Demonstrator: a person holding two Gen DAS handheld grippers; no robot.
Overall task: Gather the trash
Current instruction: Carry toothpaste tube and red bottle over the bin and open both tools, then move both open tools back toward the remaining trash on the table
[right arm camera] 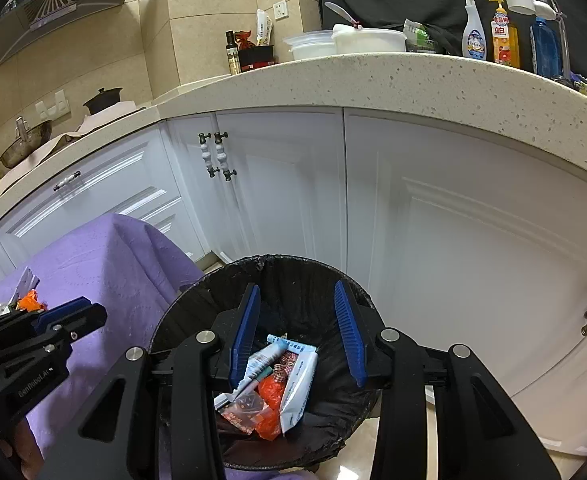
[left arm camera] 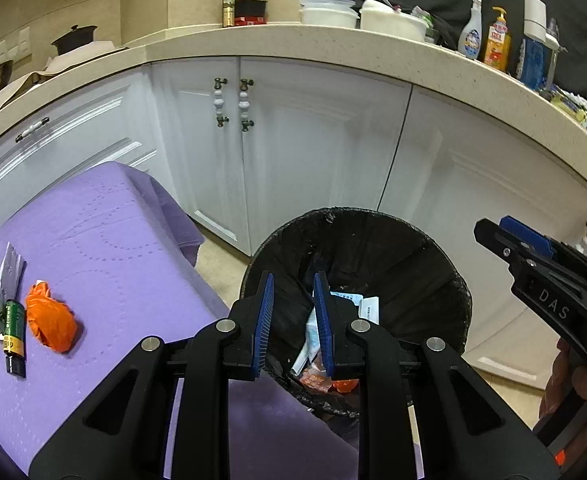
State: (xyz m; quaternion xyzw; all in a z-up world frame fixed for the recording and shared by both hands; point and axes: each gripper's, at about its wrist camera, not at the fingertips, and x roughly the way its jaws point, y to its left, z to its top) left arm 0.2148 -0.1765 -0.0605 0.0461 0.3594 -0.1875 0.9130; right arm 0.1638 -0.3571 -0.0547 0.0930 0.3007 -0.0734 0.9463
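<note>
left gripper [left arm camera: 293, 320]: spread, empty, over bin [left arm camera: 433, 248] | right gripper [right arm camera: 299, 332]: spread, empty | orange wrapper [left arm camera: 51, 326] on purple surface [left arm camera: 105, 240], left of left gripper, nearer it

Both wrist cameras are looking forward and steeply down along their fingers, hovering close over the black-lined bin [left arm camera: 357, 264] [right arm camera: 301, 280]. They are sharing the bin, the purple cloth [left arm camera: 105, 240] [right arm camera: 105, 264] and the white cabinets [left arm camera: 313, 140] [right arm camera: 293, 184]; each is catching the other gripper at its edge.
</note>
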